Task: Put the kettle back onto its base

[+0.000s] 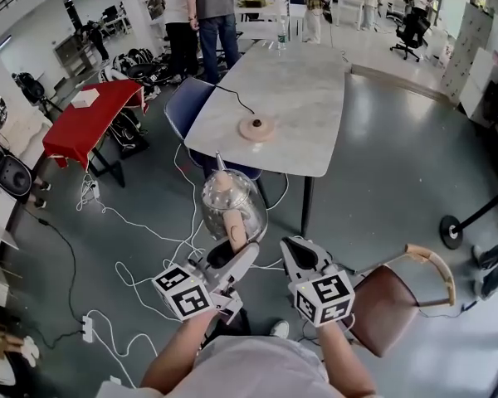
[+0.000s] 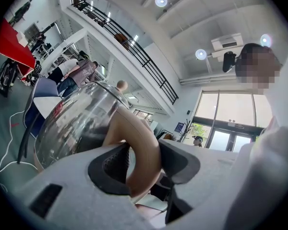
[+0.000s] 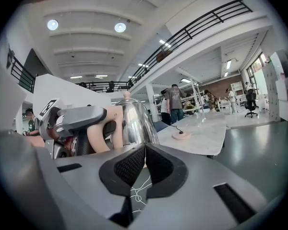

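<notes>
The glass kettle (image 1: 231, 201) with a tan handle (image 1: 235, 229) hangs in the air over the floor, short of the table. My left gripper (image 1: 232, 254) is shut on that handle; in the left gripper view the pads clamp the handle (image 2: 137, 147) on both sides, with the kettle body (image 2: 72, 123) beyond. The round tan base (image 1: 256, 128) with its black cord sits on the marble table (image 1: 307, 89), also visible as the base (image 3: 181, 135) in the right gripper view. My right gripper (image 1: 297, 254) is beside the kettle (image 3: 132, 121), shut and empty.
A blue chair (image 1: 187, 106) stands at the table's near left corner, a brown chair (image 1: 390, 301) at my right. White cables (image 1: 141, 239) trail over the floor. A red table (image 1: 91, 118) is at the left. People (image 1: 207, 15) stand beyond the table.
</notes>
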The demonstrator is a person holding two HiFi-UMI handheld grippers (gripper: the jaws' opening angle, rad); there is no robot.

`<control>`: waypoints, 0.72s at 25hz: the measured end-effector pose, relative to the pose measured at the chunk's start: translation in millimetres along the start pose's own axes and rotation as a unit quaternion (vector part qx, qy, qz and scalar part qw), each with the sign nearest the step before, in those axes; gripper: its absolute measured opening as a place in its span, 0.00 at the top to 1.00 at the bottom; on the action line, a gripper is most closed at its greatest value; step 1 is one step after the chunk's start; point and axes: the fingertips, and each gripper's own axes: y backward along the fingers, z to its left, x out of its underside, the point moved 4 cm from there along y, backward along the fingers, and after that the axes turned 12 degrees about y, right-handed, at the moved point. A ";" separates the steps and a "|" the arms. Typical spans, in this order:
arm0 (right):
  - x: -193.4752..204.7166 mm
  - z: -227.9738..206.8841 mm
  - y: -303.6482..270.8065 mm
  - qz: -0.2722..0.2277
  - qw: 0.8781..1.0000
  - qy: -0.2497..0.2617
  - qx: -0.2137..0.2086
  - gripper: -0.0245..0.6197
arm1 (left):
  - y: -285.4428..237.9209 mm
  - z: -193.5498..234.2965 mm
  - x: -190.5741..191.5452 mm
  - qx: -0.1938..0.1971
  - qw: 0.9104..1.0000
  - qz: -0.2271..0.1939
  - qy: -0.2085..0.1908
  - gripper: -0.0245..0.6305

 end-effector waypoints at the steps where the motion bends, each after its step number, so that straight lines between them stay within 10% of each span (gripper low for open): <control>1: 0.1 -2.4 -4.8 0.002 1.000 0.001 0.004 0.95 | -2.7 5.2 -2.8 0.002 1.000 0.002 0.002 0.69; 18: -36.7 -14.2 -144.2 0.023 0.997 0.009 0.071 0.95 | -20.6 105.1 -108.8 0.054 0.997 0.052 -0.036 0.68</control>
